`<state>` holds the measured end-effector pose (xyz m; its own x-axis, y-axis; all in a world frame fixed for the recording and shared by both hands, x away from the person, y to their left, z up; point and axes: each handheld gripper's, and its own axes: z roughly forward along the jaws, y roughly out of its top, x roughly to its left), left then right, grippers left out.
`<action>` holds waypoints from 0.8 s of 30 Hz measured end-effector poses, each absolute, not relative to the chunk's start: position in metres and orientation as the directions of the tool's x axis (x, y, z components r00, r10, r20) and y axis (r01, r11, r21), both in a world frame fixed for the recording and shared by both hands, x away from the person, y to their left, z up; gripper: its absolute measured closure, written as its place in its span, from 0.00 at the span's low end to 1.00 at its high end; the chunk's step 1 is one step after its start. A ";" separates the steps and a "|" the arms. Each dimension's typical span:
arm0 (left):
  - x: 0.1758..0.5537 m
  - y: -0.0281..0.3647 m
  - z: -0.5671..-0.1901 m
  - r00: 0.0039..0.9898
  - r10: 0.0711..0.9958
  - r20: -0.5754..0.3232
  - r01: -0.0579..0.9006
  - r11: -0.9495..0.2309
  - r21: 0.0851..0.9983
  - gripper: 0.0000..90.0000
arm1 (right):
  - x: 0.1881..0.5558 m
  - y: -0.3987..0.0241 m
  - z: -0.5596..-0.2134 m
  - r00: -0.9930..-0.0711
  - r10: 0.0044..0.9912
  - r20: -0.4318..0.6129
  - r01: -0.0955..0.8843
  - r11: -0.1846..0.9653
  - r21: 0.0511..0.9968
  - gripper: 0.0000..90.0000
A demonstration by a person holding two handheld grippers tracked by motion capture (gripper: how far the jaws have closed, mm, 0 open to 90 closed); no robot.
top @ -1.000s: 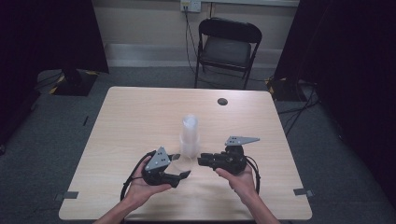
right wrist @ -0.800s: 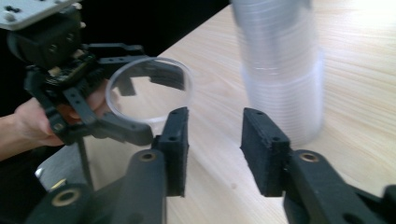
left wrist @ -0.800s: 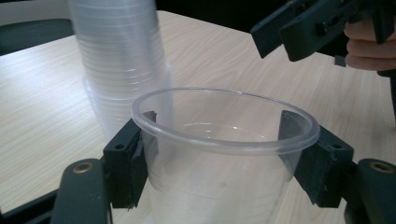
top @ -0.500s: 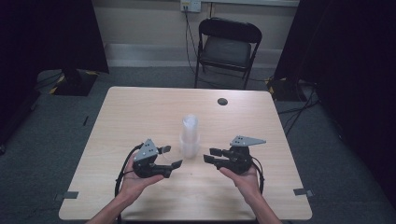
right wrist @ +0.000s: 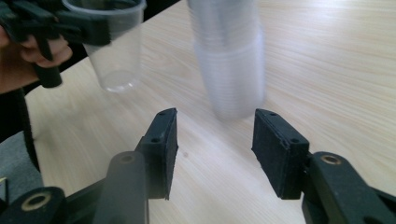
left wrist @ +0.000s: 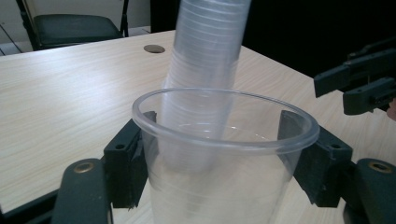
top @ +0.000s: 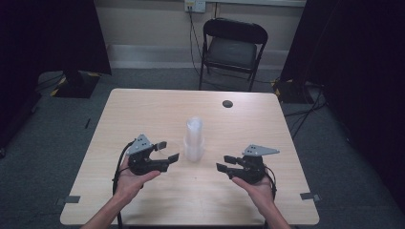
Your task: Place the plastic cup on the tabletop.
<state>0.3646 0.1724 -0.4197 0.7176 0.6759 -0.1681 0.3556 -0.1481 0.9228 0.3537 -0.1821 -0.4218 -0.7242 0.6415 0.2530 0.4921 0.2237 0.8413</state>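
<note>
You have nothing to read here: no lettering, label, brand, number or sign can be made out on anything in your three views.

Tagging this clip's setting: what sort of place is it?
Probably a lab or recording room: bare wooden table on grey carpet, black curtains at the sides, one folding chair against the wall.
</note>
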 end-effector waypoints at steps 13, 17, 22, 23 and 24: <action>0.379 0.187 -0.417 0.647 0.746 -0.155 0.368 -0.127 0.921 0.33 | 0.352 -0.209 -0.435 -0.666 0.714 0.218 0.521 0.236 0.820 0.52; 0.389 0.186 -0.422 0.619 0.777 -0.113 0.379 -0.169 0.910 0.33 | 0.352 -0.211 -0.436 -0.655 0.723 0.221 0.523 0.222 0.823 0.52; 0.400 0.190 -0.417 0.587 0.806 -0.076 0.360 -0.175 0.917 0.33 | 0.350 -0.210 -0.437 -0.653 0.725 0.219 0.522 0.220 0.824 0.52; 0.402 0.191 -0.416 0.584 0.809 -0.066 0.347 -0.176 0.921 0.33 | 0.349 -0.210 -0.437 -0.654 0.724 0.221 0.523 0.222 0.823 0.52; 0.405 0.192 -0.414 0.583 0.810 -0.055 0.354 -0.192 0.915 0.33 | 0.348 -0.210 -0.437 -0.657 0.720 0.223 0.526 0.225 0.821 0.52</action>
<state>0.4047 0.1923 -0.4139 0.5832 0.8104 -0.0554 0.3541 -0.1922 0.9152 0.3483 -0.2097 -0.4373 -0.6567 0.7203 0.2235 0.5256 0.2246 0.8206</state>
